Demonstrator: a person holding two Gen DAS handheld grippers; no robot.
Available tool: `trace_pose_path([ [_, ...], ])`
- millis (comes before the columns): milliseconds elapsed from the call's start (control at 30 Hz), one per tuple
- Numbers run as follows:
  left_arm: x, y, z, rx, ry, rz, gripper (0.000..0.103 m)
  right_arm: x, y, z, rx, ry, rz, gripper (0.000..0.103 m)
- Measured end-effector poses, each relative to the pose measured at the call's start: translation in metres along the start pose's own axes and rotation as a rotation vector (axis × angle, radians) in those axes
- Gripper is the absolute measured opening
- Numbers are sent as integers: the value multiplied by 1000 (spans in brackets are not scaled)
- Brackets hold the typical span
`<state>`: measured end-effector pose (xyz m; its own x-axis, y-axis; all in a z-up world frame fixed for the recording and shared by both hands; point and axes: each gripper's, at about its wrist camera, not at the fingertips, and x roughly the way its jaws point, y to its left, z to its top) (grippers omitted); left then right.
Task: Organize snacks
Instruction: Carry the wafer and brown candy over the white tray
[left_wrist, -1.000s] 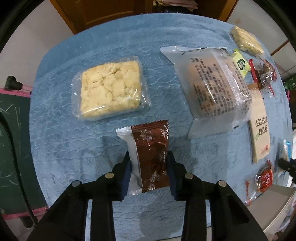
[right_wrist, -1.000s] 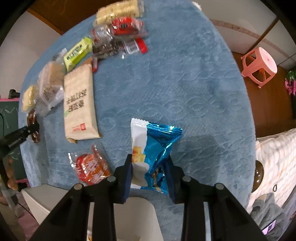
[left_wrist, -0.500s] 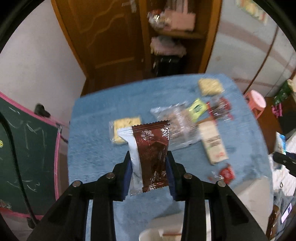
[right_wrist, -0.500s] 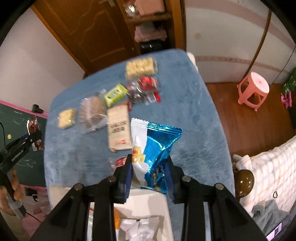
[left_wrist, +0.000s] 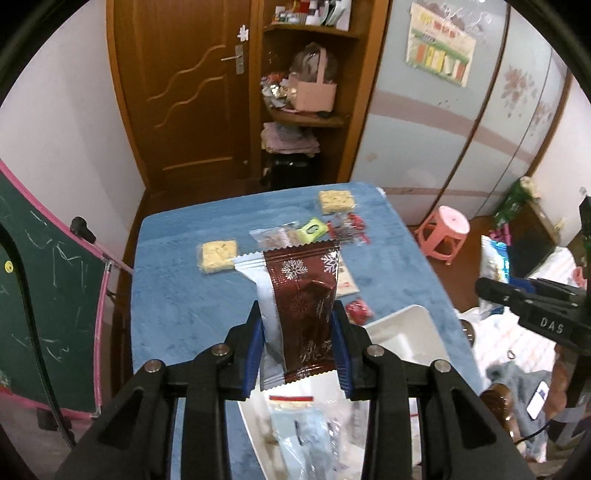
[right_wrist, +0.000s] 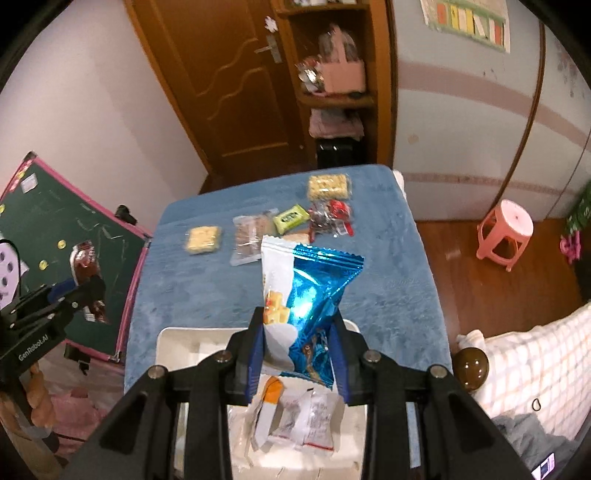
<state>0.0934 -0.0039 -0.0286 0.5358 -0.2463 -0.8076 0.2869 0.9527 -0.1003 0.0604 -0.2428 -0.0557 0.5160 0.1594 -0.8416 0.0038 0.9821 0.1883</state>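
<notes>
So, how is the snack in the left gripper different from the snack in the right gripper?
The brown packet in the left gripper is dark brown with white snowflakes. The blue packet in the right gripper is shiny blue foil with pictured yellow pieces. The brown one looks flatter; the blue one is crinkled. Both have a white side, stand upright, clamped above the white bin.

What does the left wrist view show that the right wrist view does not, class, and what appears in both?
Only the left wrist view: the left tool gripping a brown snowflake packet close up.
Only the right wrist view: the right tool gripping a blue foil packet close up.
Both: the blue tablecloth, the white bin and the pink stool.
</notes>
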Motion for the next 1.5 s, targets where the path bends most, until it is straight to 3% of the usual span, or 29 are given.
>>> trace_pose_path([
  [233, -31, -9, -20, 6, -29, -33, 32, -35, 30, -16, -62, -35, 40, 33],
  [400, -30, -17, -37, 7, -1, -59, 32, -39, 46, -29, -100, -27, 53, 33],
  [800, -9, -35, -69, 56, 90, -53, 33, -12, 65, -67, -136, 100, 61, 33],
  [1233, 9, -41, -83, 61, 157, -50, 35, 6, 65, -82, -138, 193, 54, 35],
  [1300, 12, -41, -85, 64, 165, -35, 39, 10, 65, -83, -139, 211, 45, 38],
  [1367, 12, -41, -86, 68, 167, -24, 53, 14, 65, -84, -135, 228, 23, 49],
  [1500, 12, -33, -86, 40, 154, 13, 76, 19, 61, -84, -117, 238, -2, 49],
])
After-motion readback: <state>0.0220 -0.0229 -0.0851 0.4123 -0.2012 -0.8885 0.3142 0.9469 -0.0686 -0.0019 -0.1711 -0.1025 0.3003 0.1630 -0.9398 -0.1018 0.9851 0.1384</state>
